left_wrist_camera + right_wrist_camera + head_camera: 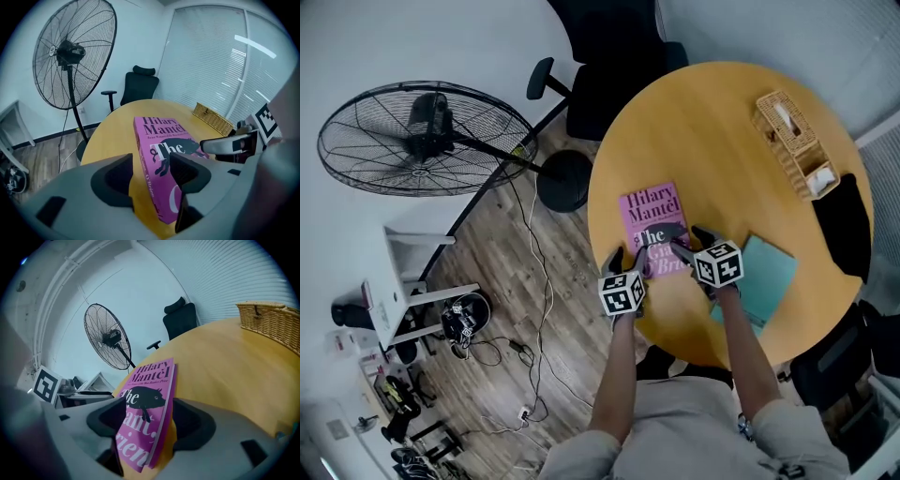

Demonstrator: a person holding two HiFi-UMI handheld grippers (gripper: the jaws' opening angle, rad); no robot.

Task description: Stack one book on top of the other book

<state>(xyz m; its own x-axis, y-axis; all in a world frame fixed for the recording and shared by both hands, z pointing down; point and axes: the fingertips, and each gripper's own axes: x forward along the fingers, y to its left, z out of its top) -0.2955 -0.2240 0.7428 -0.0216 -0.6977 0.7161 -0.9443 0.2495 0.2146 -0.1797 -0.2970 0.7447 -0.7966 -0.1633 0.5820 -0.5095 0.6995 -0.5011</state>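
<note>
Round wooden tabletop (712, 141) carries a stiff, likely weighty pink book (649, 211); left claw (625, 258) and right claw (686, 242) straddle its near edges, parted, not yet clamped.

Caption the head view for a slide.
Left gripper and right gripper straddle the pink book at its near edge on a table; teal book alongside.

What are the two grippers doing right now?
Left gripper: open, fingers astride an edge of the pink book.
Right gripper: open, a corner of the pink book between its fingers.
</note>
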